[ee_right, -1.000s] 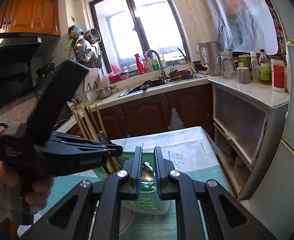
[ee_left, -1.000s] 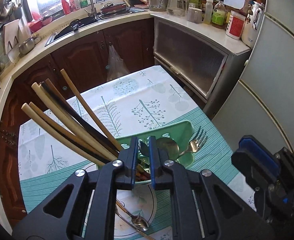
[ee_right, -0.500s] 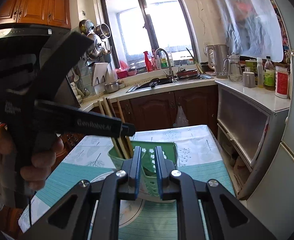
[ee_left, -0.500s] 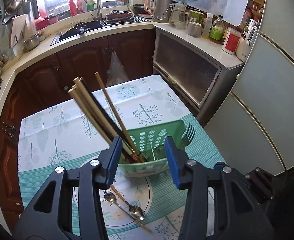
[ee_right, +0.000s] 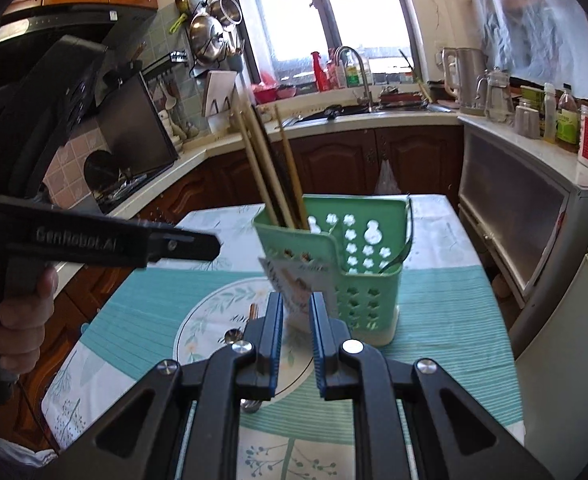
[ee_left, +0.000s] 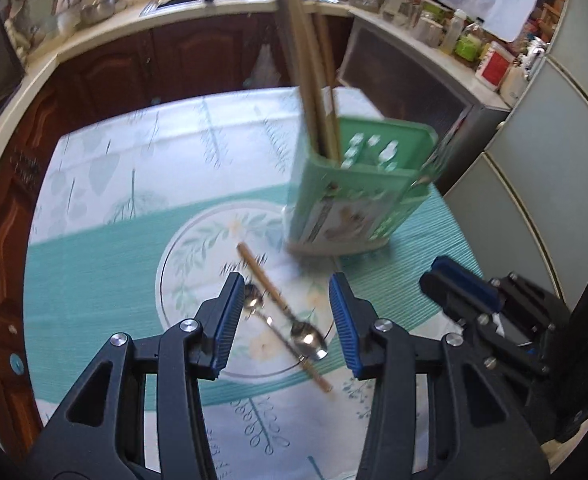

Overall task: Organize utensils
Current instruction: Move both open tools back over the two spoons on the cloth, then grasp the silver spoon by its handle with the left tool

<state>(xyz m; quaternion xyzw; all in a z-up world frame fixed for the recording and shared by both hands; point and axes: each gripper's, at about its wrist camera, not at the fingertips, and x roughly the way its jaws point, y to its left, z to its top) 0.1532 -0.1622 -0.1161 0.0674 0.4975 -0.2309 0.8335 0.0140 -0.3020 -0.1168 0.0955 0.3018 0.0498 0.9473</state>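
**A:** What is left on the round white plate with the leaf pattern [ee_left: 198, 248]?

**B:** Two small steel spoons [ee_left: 308, 342] and one brown wooden chopstick [ee_left: 278, 304]. They lie crossed on the plate's near half, the chopstick's near end running off the rim onto the tablecloth. The green perforated plastic utensil holder [ee_left: 354, 216] stands just beyond, at the plate's far edge, with a bundle of long wooden chopsticks [ee_left: 314, 92] upright in its left compartment. A fork handle seems to lean in the right one, though blur makes that hard to read.

**A:** And the claws?

**B:** The left claw [ee_left: 284, 320] is released, nothing between its blue pads, and it hangs right over the spoons and the stray chopstick. The right claw [ee_right: 296, 338] has its jaws nearly together with a narrow gap showing; nothing is held, and it points at the holder's front face.

**A:** So the step is the next pick-up. How should it go?

**B:** I'd take the chopstick first, since it appears to lie over the spoons. Turn the pads square across its length, come down near its middle, and close only once both pads straddle it. Thin things on a glazed plate are likely to slide, so go slowly.

**A:** Any risk on the worktop [ee_left: 94, 280]?

**B:** Knocking the holder; the right claw could steady it.
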